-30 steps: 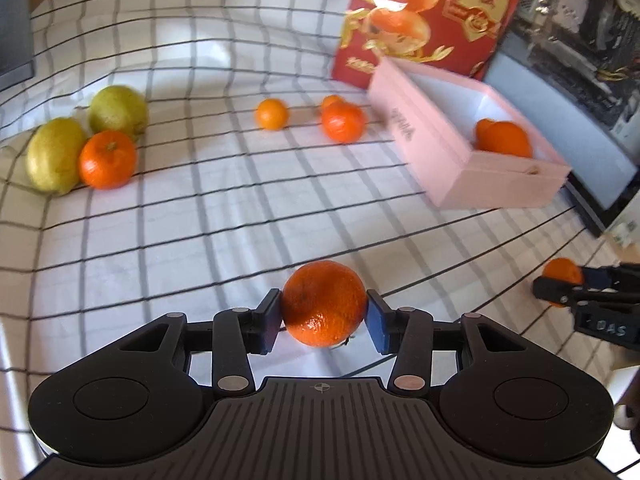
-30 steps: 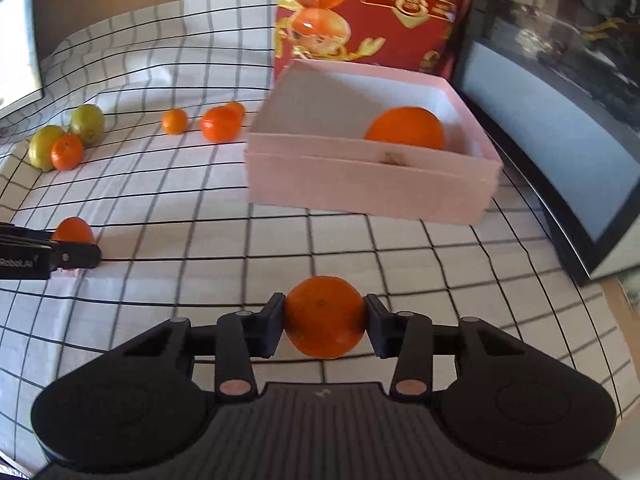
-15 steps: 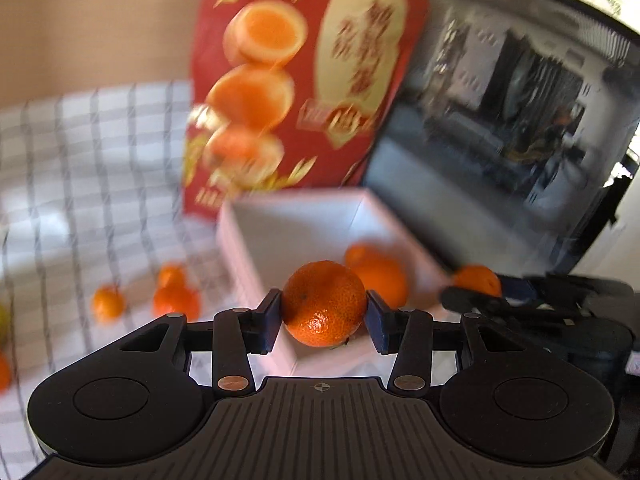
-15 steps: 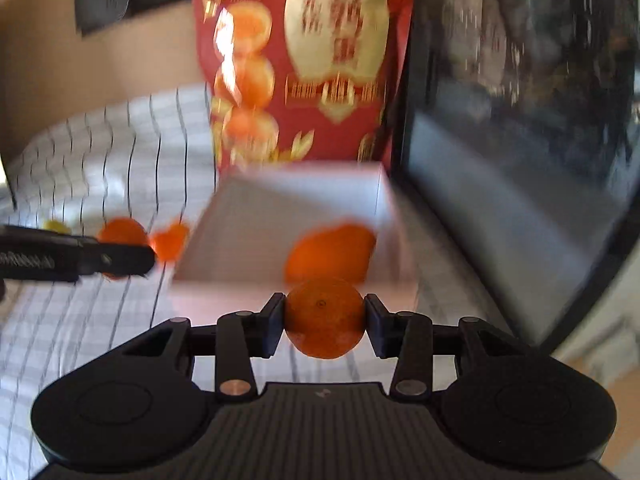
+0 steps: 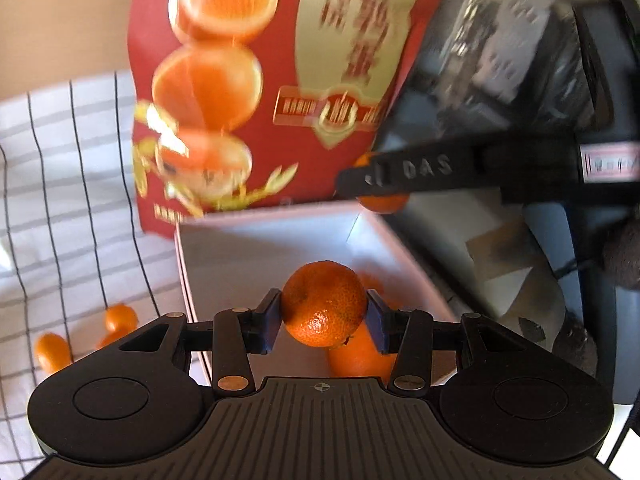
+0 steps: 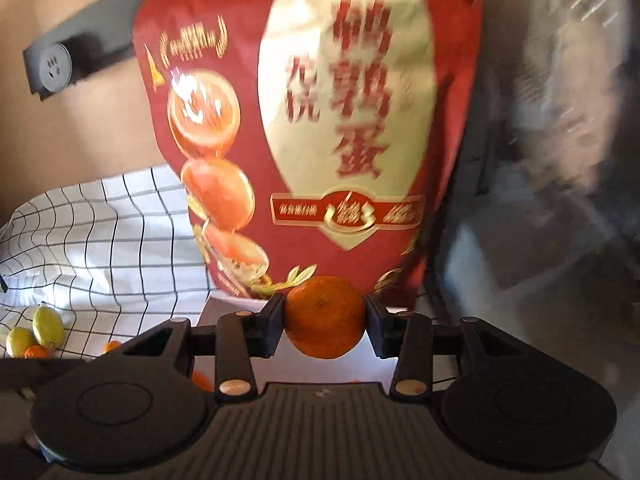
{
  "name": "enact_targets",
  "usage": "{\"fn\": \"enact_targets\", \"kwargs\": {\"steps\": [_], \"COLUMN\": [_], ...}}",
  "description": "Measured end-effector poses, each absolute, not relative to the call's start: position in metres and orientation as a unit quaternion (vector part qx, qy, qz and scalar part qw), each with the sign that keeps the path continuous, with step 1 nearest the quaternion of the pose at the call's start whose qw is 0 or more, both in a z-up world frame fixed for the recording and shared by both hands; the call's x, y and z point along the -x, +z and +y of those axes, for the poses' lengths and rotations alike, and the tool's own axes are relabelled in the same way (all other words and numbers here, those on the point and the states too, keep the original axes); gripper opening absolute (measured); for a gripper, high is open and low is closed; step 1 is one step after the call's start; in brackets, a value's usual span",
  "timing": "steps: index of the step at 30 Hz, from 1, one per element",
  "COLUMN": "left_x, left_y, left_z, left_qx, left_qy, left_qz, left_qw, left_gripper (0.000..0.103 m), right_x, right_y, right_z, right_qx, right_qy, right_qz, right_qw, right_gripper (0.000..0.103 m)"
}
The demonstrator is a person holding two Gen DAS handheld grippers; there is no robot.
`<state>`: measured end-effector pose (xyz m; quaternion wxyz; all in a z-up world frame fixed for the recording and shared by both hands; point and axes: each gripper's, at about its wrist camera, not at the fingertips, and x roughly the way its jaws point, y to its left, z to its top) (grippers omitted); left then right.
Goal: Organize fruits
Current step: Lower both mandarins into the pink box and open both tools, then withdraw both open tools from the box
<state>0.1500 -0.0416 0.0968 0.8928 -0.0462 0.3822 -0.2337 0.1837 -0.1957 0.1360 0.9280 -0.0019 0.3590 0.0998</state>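
My left gripper (image 5: 323, 322) is shut on a mandarin (image 5: 323, 304) and holds it above the open pink box (image 5: 240, 256). Another orange (image 5: 360, 356) lies inside the box below it. My right gripper (image 6: 324, 320) is shut on a second mandarin (image 6: 323, 316) above the box's far part (image 6: 232, 308). In the left wrist view the right gripper (image 5: 384, 184) reaches in from the right over the box's far corner, its mandarin (image 5: 382, 202) partly hidden by a finger.
A red snack bag (image 5: 280, 80) stands right behind the box, also filling the right wrist view (image 6: 320, 120). Small oranges (image 5: 50, 350) lie on the checked cloth (image 5: 60, 200) left of the box. Lemons (image 6: 48, 326) lie far left. A dark monitor (image 5: 520, 80) stands at right.
Both grippers have risen from the cloth and moved forward over the pink box, each still holding its mandarin. The red bag now looms much closer.
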Motion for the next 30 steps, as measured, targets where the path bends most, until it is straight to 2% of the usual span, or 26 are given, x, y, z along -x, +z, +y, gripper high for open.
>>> {"fn": "enact_targets", "kwargs": {"steps": [3,6,8,13,21,30], "left_x": [-0.153,-0.144,-0.141,-0.124,-0.068,-0.008], "left_y": [0.087,0.091,0.096,0.108,0.105,0.076], "left_z": [-0.045,-0.041,-0.039,-0.021,0.092,0.231], "left_qx": [0.036,0.041,0.044,0.042,0.123,0.209], "left_qy": [-0.238,-0.248,-0.255,-0.232,-0.105,0.056], "left_qz": [0.395,0.368,0.360,0.332,0.295,0.321], "left_qw": [0.887,0.895,0.896,0.913,0.942,0.922], "left_gripper": [0.051,0.050,0.050,0.050,0.050,0.050], "right_x": [-0.202,-0.213,-0.213,-0.206,-0.182,-0.141], "right_y": [0.113,0.093,0.088,0.093,0.103,0.101], "right_z": [-0.195,-0.198,-0.198,-0.189,-0.167,-0.070], "right_qx": [-0.011,-0.043,-0.045,-0.010,0.012,0.052], "right_qy": [0.106,0.117,0.116,0.104,0.123,0.206], "right_qz": [0.394,0.428,0.430,0.411,0.394,0.377], "right_qw": [0.913,0.895,0.894,0.906,0.911,0.902], "right_gripper": [0.042,0.046,0.057,0.057,0.059,0.059]}}
